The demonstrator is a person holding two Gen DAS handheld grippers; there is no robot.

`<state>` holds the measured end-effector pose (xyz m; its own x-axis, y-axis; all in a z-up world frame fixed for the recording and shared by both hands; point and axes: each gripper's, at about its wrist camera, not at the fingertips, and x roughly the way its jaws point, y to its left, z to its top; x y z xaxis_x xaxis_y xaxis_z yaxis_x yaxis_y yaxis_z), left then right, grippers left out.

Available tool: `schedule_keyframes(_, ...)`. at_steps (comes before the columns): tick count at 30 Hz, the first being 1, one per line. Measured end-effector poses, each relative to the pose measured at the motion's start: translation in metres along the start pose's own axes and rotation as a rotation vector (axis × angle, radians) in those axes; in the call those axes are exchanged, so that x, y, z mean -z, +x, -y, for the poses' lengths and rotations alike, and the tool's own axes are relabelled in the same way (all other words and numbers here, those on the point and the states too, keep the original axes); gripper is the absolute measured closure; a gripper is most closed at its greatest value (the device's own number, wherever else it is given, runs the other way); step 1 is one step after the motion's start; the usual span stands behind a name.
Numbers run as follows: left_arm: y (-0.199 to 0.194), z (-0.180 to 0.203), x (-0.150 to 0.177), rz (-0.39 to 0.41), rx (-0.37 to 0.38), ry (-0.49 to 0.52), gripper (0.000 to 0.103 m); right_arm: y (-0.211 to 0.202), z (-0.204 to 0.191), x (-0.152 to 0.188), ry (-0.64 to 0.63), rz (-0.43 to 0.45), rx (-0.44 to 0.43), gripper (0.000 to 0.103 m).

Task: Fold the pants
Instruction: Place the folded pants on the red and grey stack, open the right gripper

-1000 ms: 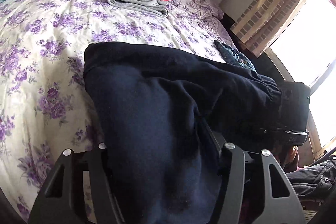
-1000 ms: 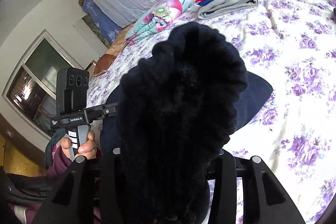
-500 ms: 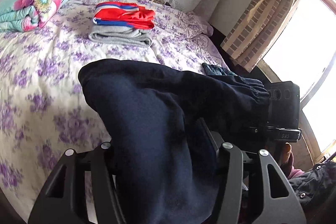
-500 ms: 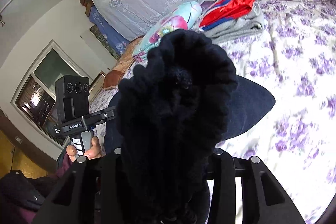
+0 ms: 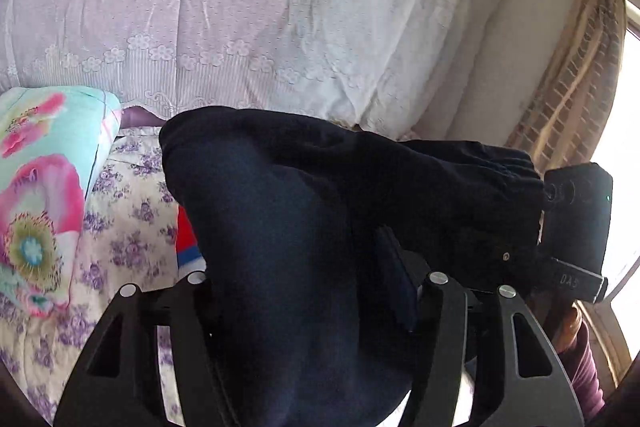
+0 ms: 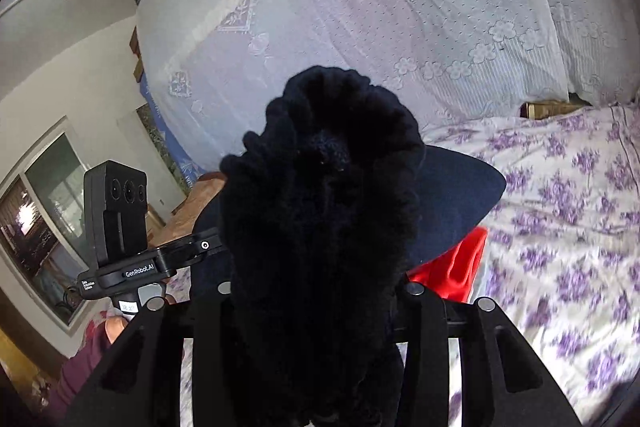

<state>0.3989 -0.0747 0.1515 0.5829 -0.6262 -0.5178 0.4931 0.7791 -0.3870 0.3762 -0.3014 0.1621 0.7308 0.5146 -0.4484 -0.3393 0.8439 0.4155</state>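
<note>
The dark navy pants (image 5: 288, 227) are lifted off the bed and stretched between my two grippers. My left gripper (image 5: 316, 283) is shut on the fabric, which fills the space between its fingers. My right gripper (image 6: 320, 291) is shut on the gathered elastic waistband (image 6: 328, 163), bunched up in front of its camera. The right gripper's body shows at the right of the left wrist view (image 5: 576, 227), the left gripper's body at the left of the right wrist view (image 6: 120, 227). The fingertips are hidden by cloth.
The bed has a purple-flowered sheet (image 6: 560, 227). A folded red, blue and grey pile (image 6: 456, 267) lies under the held pants. A floral quilt roll (image 5: 40, 187) lies at left. A white lace cover (image 5: 240, 7) rises behind, and a curtained window (image 5: 580, 87) is at right.
Both grippers have risen and moved forward toward the head of the bed with the pants. The folded pile, once far ahead, now lies just beneath the hanging fabric.
</note>
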Motion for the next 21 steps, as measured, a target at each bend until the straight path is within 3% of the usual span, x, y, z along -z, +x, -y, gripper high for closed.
schedule_keyframes(3, 0.059, -0.046, -0.017, -0.030, -0.008, -0.084, 0.039, 0.061, 0.042, -0.011, 0.043, -0.029, 0.052, 0.054)
schedule_keyframes(5, 0.110, -0.086, -0.006, -0.089, -0.046, -0.152, 0.034, 0.113, 0.084, 0.001, 0.075, -0.091, 0.177, 0.043)
schedule_keyframes(7, 0.162, -0.128, 0.017, -0.212, -0.177, -0.213, 0.032, 0.151, 0.121, 0.023, 0.085, -0.173, 0.336, 0.039)
schedule_keyframes(8, 0.169, -0.144, 0.027, -0.212, -0.137, -0.267, 0.030, 0.150, 0.133, 0.030, 0.126, -0.147, 0.303, 0.038)
schedule_keyframes(10, 0.156, -0.158, 0.035, -0.165, -0.026, -0.356, 0.026, 0.127, 0.138, 0.035, 0.178, -0.059, 0.230, 0.030)
schedule_keyframes(12, 0.132, -0.152, 0.034, -0.132, -0.006, -0.321, 0.022, 0.098, 0.129, 0.033, 0.147, 0.004, 0.239, 0.022)
schedule_keyframes(13, 0.116, -0.147, 0.032, -0.111, -0.021, -0.290, 0.017, 0.082, 0.125, 0.032, 0.144, 0.027, 0.252, 0.017)
schedule_keyframes(18, 0.031, -0.102, 0.045, -0.058, -0.088, -0.199, 0.011, -0.009, 0.085, 0.043, 0.141, 0.065, 0.231, 0.016)
schedule_keyframes(21, -0.033, -0.057, 0.077, 0.007, -0.184, -0.105, 0.005, -0.066, 0.034, 0.084, 0.048, 0.048, 0.280, 0.005)
